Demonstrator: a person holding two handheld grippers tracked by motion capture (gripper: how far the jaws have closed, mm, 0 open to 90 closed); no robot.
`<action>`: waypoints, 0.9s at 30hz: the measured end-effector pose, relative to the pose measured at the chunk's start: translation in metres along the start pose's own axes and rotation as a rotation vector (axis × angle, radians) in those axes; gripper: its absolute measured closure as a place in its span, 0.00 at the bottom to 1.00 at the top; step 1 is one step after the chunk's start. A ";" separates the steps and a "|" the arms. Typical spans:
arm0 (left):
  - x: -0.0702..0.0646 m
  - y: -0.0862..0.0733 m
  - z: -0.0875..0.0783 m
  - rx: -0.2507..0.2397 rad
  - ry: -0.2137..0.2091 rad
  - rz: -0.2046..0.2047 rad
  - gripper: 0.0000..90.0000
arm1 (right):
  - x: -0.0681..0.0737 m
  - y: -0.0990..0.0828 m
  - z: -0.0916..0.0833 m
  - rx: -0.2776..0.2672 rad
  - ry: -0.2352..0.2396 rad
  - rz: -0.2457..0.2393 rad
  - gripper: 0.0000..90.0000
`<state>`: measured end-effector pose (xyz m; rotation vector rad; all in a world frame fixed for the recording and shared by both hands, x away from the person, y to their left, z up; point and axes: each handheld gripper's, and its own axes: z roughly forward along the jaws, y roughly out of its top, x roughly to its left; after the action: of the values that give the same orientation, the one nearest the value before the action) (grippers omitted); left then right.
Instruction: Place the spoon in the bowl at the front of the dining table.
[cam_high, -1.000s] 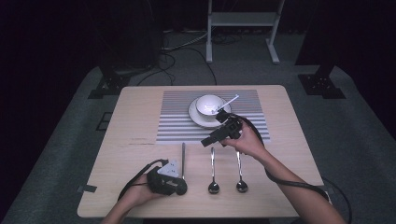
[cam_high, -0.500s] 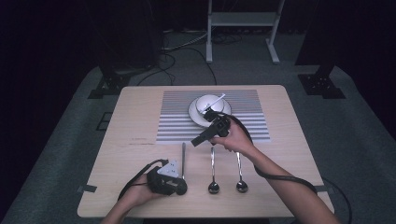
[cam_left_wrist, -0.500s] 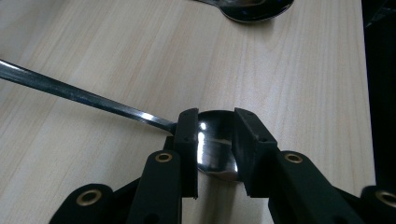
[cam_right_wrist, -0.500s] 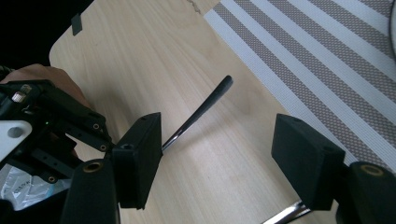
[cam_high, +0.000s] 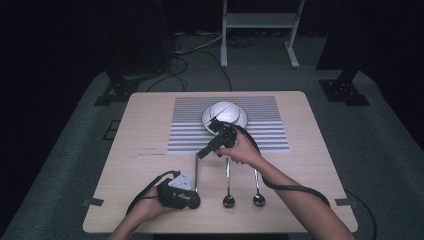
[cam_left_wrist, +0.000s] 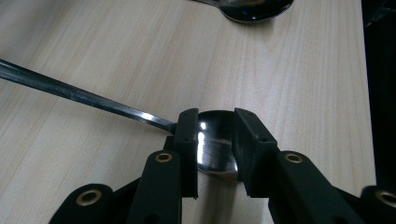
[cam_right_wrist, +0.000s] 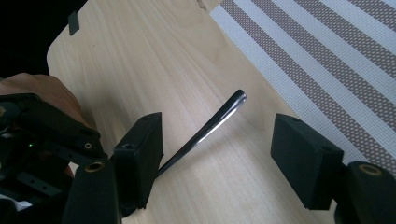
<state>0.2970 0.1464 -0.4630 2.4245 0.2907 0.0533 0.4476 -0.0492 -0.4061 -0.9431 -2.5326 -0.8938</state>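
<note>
**Steel spoon pinned at the bowl, right jaws wide over its handle**

Steel is what the left gripper (cam_left_wrist: 215, 140) clamps: its two black jaws close on the bowl of a spoon (cam_left_wrist: 211, 140), one pad on each side, with the spoon lying on the wooden table (cam_high: 145, 130). In the high view this gripper (cam_high: 192, 199) sits near the front edge, left of centre, and the spoon's handle (cam_high: 196, 172) runs straight away from it toward the striped mat (cam_high: 270, 125).

The right gripper (cam_high: 202, 154) hangs over the far end of that handle, just short of the mat's near edge. In the right gripper view its jaws stand wide apart and hold nothing; the handle's tip (cam_right_wrist: 236, 99) lies between them, nearer the left jaw, and whether that jaw touches it I cannot tell.

Two more spoons (cam_high: 229, 199) (cam_high: 258, 199) lie side by side to the right of the held one, bowls toward the person. A white dish (cam_high: 225, 114) rests on the mat behind the right hand.
</note>
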 end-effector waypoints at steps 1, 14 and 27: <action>0.000 0.000 0.000 0.001 0.000 0.001 0.79 | 0.000 0.001 0.002 0.004 0.002 0.002 0.37; 0.000 0.000 0.000 -0.001 0.001 0.002 0.79 | -0.004 0.007 0.023 0.032 0.016 0.015 0.40; 0.000 0.000 0.000 0.010 0.004 0.015 0.79 | -0.005 0.010 0.041 0.051 0.009 0.022 0.53</action>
<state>0.2971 0.1465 -0.4624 2.4368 0.2750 0.0631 0.4560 -0.0194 -0.4355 -0.9476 -2.5200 -0.8219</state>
